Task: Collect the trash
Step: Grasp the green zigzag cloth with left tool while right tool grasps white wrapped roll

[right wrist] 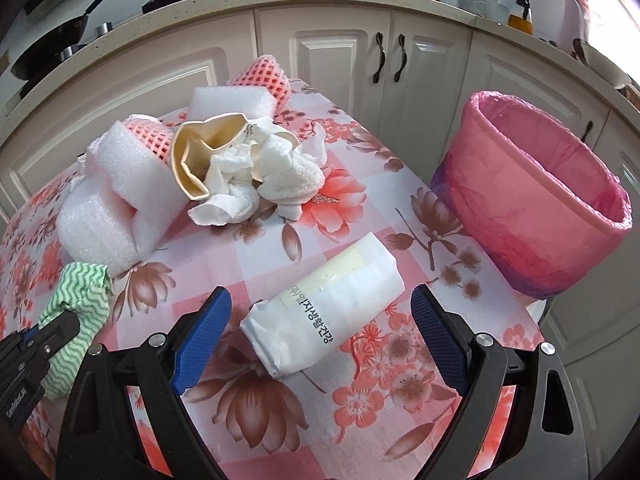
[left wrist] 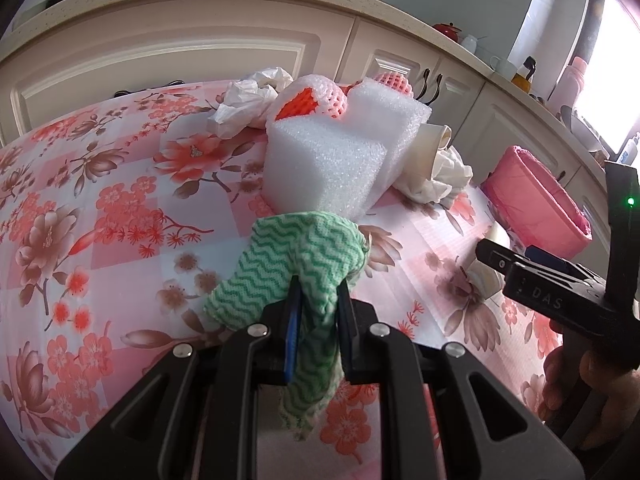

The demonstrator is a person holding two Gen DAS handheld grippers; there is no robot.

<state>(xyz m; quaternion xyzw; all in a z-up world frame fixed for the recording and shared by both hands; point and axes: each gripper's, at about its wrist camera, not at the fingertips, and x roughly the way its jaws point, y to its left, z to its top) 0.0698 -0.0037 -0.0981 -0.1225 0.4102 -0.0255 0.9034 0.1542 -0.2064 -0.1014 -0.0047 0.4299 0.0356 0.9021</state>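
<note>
Left gripper [left wrist: 316, 300] has its jaws clamped on the green cloth [left wrist: 304, 256], held just in front of the foam [left wrist: 324, 160]. Right gripper [right wrist: 320, 332] has jaws wide, nothing between the pads yet — they straddle the near end of the white packet [right wrist: 326, 312], hovering above it as far as I can tell.

The packet lies flat on the desk [right wrist: 360, 208], apart from the trash pile, with the pink bin [right wrist: 536, 196] off to its right. Long axis runs diagonally in the right wrist view: near end toward lower left by the jaws, far end pointing up and right, roughly at the bin side.

Risks as I read it:
- Jaws sit skewed to that axis — closing as they stand may catch a corner and spin the packet instead of pinching across its width.
- The packet looks soft and slick; a shallow grip could let it slide out on the lift.
- The bin sits near the desk edge — a bump on the carry could push it off.
- The cloth hangs loose below the left jaws; it could drag foam if that hand shifts.
</note>
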